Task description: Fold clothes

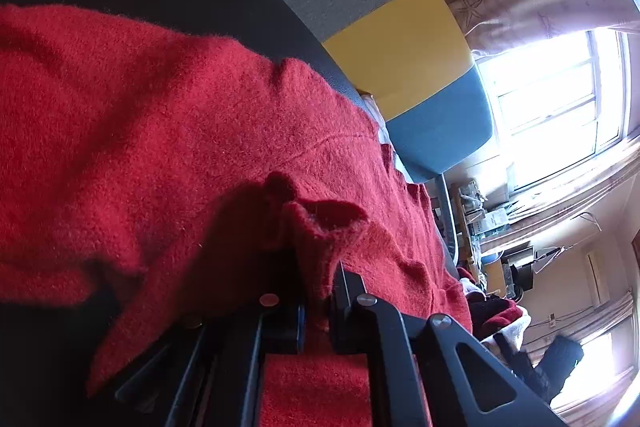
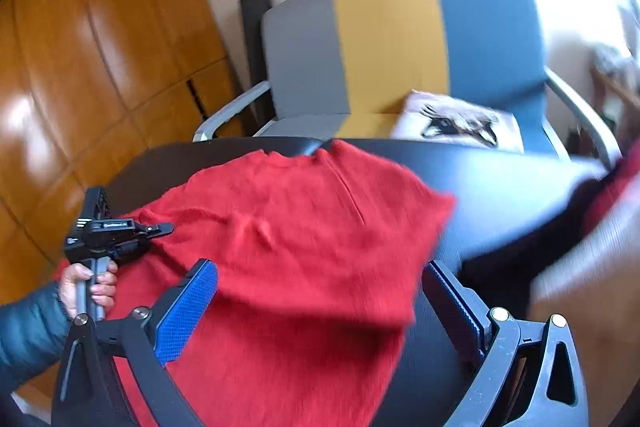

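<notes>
Between our right gripper's (image 2: 320, 301) wide-spread fingers (image 2: 188, 311) lies the red sweater (image 2: 296, 227), flat on the black table (image 2: 500, 187). Our left gripper (image 1: 318, 291) pinches a fold of its edge. Beyond stands a grey, yellow and blue chair (image 2: 392, 43). Lettering on the left gripper is too blurred to read.

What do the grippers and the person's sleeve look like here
Both tools are black with silver pivot screws. The right gripper has black fingers faced with textured blue pads. The left gripper is a black block with white lettering on a grey handle. The sleeve is dark teal, quilted.
</notes>
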